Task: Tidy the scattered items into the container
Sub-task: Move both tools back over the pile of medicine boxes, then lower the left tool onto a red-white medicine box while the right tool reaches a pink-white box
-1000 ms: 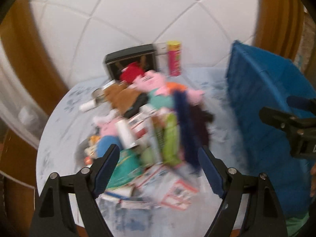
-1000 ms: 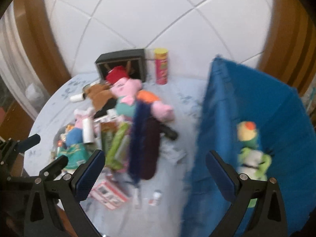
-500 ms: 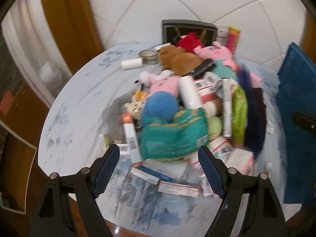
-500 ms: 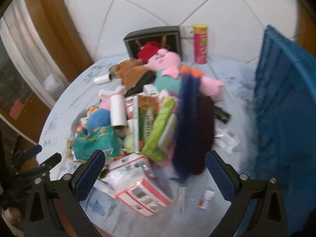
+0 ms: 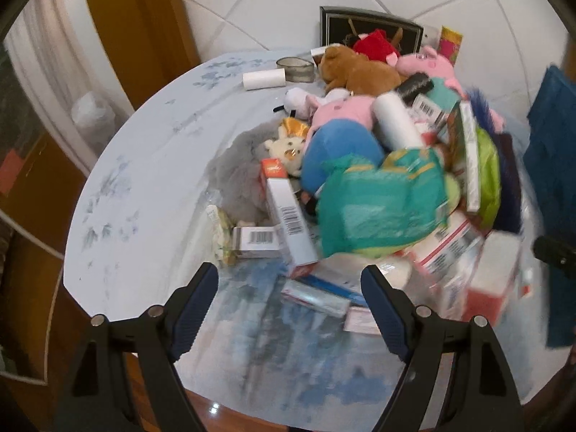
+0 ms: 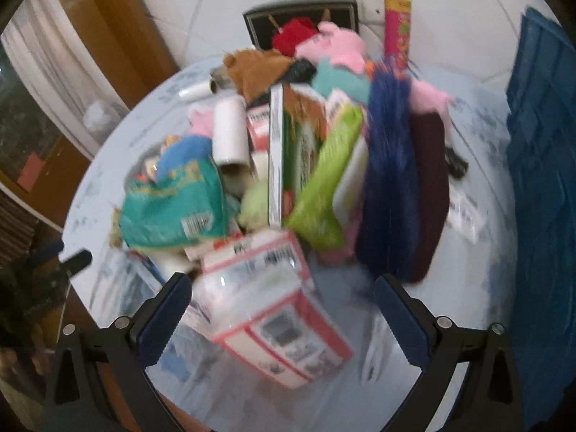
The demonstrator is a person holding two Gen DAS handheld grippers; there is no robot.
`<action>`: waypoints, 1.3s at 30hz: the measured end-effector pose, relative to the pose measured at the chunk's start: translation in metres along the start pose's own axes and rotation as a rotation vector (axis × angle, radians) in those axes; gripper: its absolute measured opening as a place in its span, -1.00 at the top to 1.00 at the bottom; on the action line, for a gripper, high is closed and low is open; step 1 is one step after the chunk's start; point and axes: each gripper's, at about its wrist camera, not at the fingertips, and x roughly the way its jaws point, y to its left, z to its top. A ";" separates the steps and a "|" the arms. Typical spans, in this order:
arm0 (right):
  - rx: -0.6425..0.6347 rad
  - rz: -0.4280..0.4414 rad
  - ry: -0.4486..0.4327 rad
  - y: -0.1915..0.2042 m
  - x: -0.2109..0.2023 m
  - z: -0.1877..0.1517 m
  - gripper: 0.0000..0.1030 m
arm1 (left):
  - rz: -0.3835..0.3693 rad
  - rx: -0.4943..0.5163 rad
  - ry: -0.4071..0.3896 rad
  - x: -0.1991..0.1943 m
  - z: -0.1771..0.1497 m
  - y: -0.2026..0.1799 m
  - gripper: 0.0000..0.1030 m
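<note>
Round table (image 5: 144, 165) draped in a pale blue cloth; a heap of scattered items is piled across its middle and right side. The blue container (image 6: 543, 165) is seen standing at the table's right edge, well apart from the left part of the heap; only its dark blue wall is visible.

Left gripper (image 5: 289, 293): jaws spread wide, nothing between them. Bare cloth lies just under them. A tall white carton with a barcode (image 5: 288, 216) leans just beyond the jaws, with a smaller barcoded box (image 5: 257, 239) beside it. A teal crinkled bag (image 5: 378, 201) is heaped on top, resting against a blue plush (image 5: 338, 147). A grey furry item (image 5: 237, 180) lies to the left of the carton.

Right gripper (image 6: 282, 295): jaws spread wide, holding nothing. A red-and-white pack in clear wrap (image 6: 273, 309) lies between and just beyond the jaws; contact with the pads cannot be made out, the view being blurred.

Further back, noted: a white roll (image 6: 230, 133), a green pouch (image 6: 327, 180), a dark blue fluffy piece (image 6: 388, 180) lying against a maroon one (image 6: 430, 187). A brown plush (image 5: 356, 68), a pink pig plush (image 5: 428, 66) and a red plush (image 5: 374, 43) are stacked at the far side, before a black frame (image 5: 338, 23). A red tube can (image 6: 397, 28) stands upright beside the frame. A loose white roll (image 5: 264, 79) and a small glass dish (image 5: 295, 68) sit apart at the far left.
</note>
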 end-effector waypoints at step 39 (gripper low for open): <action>-0.160 0.110 0.066 0.101 0.061 -0.072 0.47 | -0.248 -0.092 0.086 0.091 -0.042 -0.010 -0.04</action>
